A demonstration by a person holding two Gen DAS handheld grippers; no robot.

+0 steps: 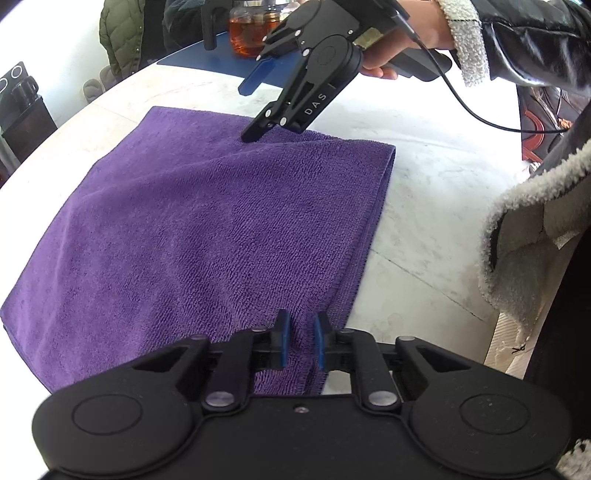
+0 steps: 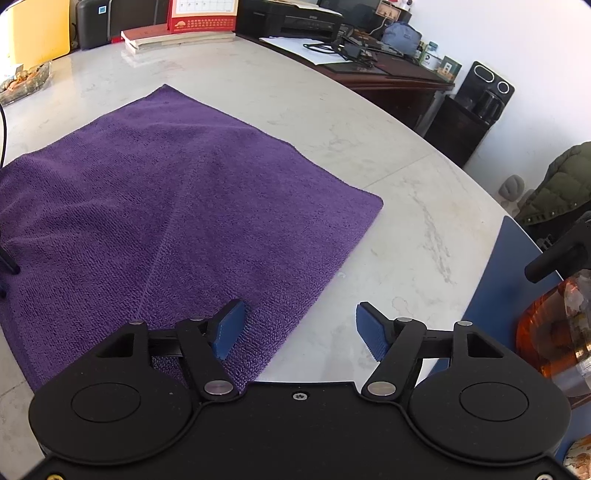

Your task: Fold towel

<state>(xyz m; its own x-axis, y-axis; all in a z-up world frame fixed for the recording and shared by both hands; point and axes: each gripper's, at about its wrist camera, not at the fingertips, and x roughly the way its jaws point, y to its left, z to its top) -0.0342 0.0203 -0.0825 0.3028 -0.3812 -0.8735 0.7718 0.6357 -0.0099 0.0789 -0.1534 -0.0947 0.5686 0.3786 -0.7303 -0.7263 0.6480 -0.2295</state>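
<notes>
In the left wrist view the left gripper [image 1: 302, 341] fills the bottom of the frame, its 2 blue pads [image 1: 283, 338] drawn close with a pinch of purple cloth between them, so it is clenched on the near right corner of the towel [image 1: 192, 236]. In the upper centre of the same view the right gripper [image 1: 255, 107] slants down from the upper right, gripped at its handle by a hand [image 1: 391, 55] in a dark sleeve with a pale fleecy cuff; its lower finger tip touches or nearly touches the towel's far edge, while the other blue-padded finger stands well up off the cloth. The right wrist view confirms this: the right gripper's [image 2: 301, 332] 2 pads are spread wide and hold nothing, the left pad over the towel's near corner and the right pad over bare table [image 2: 406, 206]. The towel [image 2: 166, 206] lies spread on the white marbled tabletop, filling the centre and left of both views. It is doubled over, with layered hems visible along its right side in the left wrist view. Its surface is mostly flat, with 1 soft ridge running from the lower centre toward the upper centre of the right wrist view. A glass jar [image 1: 251, 33] of amber liquid stands on a blue mat [image 1: 221, 62] at the top centre of the left wrist view.
</notes>
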